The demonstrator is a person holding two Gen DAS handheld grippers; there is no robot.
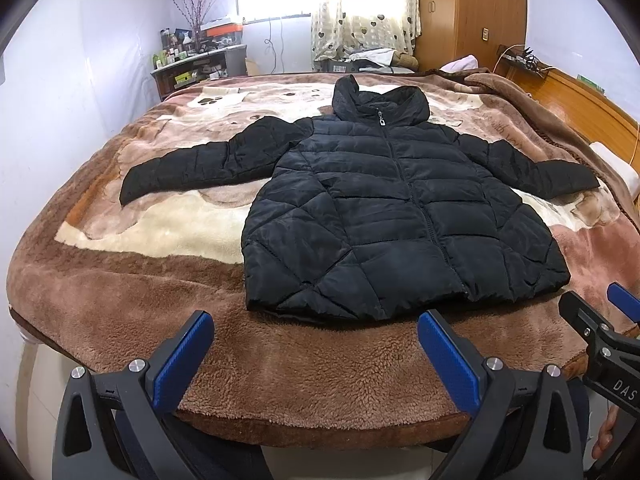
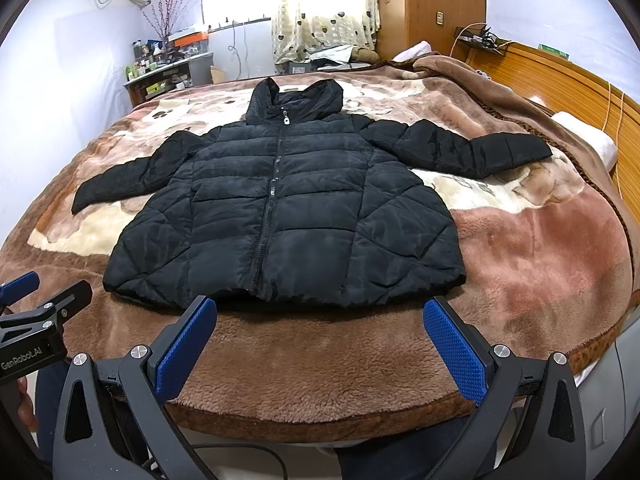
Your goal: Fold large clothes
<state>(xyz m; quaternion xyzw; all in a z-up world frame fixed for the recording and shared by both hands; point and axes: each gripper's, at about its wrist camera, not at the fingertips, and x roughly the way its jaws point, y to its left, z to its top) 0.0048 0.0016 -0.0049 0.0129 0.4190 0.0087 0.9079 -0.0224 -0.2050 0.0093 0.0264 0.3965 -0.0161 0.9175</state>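
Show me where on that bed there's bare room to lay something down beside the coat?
Bare blanket runs between the jacket hem and the near bed edge, where both open tongs, left and right, hover. More lies under the left sleeve and right sleeve. The headboard side, with bunched blanket, is crowded.

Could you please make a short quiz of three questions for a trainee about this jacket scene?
1. True or false: the black jacket lies zipped, front up, with both sleeves spread out.
2. Multiple choice: the left tongs are A) shut on the hem, B) open and empty above the blanket, C) holding the hood.
3. Fill in: the right tongs are open, on the near side of the jacket's ____.

Key: 1 true; 2 B; 3 hem.
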